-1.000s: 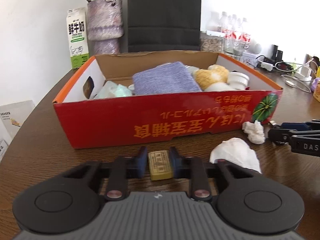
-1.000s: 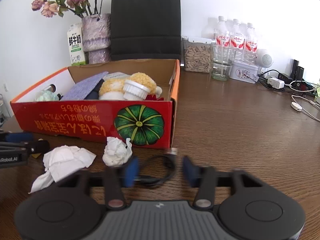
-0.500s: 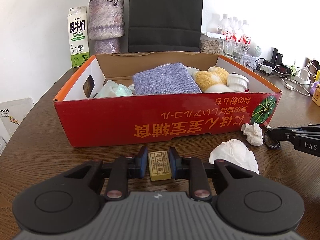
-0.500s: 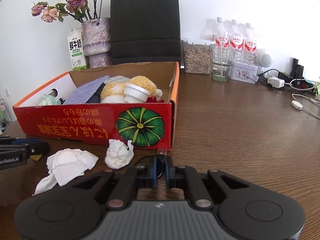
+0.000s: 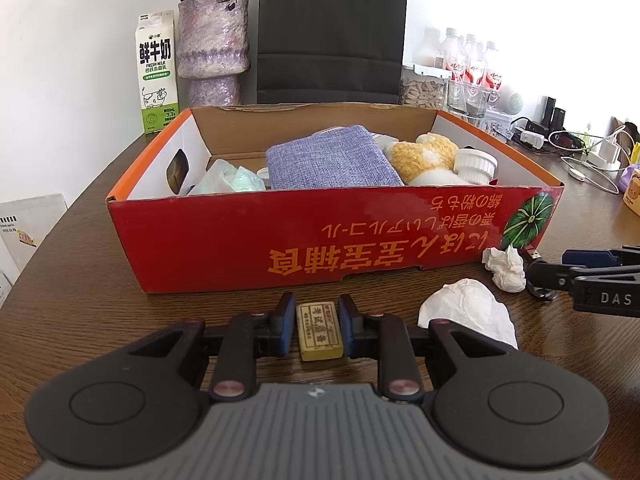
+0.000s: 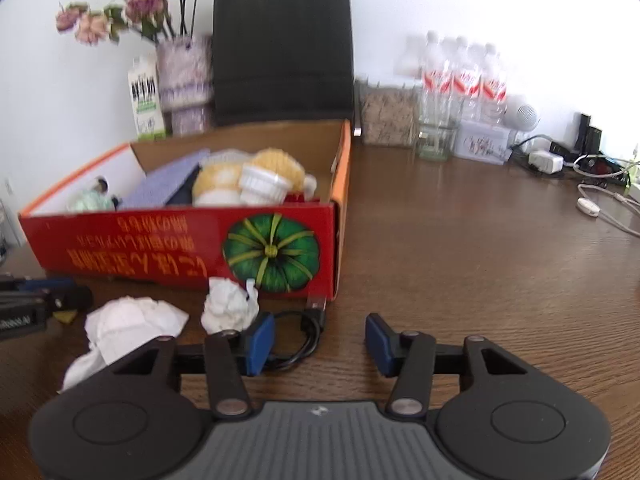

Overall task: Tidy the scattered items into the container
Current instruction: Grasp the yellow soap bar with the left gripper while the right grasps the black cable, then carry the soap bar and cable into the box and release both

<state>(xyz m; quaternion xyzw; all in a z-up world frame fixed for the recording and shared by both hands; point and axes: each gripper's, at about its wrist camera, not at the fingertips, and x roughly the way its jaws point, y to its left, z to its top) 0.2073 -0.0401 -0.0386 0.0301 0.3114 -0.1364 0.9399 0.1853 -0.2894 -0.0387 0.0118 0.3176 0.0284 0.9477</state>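
The red cardboard box (image 5: pixel 248 240) holds a blue cloth, a yellow plush toy and a white cup; it also shows in the right wrist view (image 6: pixel 168 240). My left gripper (image 5: pixel 318 328) is shut on a small yellow eraser (image 5: pixel 319 330) just in front of the box. My right gripper (image 6: pixel 320 338) is open on the table, with a coiled black USB cable (image 6: pixel 308 332) beside its left finger. Two crumpled white tissues (image 6: pixel 230 306) (image 6: pixel 128 328) lie in front of the box, also seen in the left wrist view (image 5: pixel 506 266) (image 5: pixel 468 312).
Behind the box stand a milk carton (image 5: pixel 157 72), a purple vase (image 5: pixel 214 48) and a black paper bag (image 5: pixel 332 32). Water bottles (image 6: pixel 464 76), a jar and chargers with cables (image 6: pixel 592 184) line the back right. Papers (image 5: pixel 24 228) lie at the left edge.
My right gripper was shut around the cable half a second ago and has now opened, leaving the cable on the table. My left gripper stays shut on the eraser, lifted slightly.
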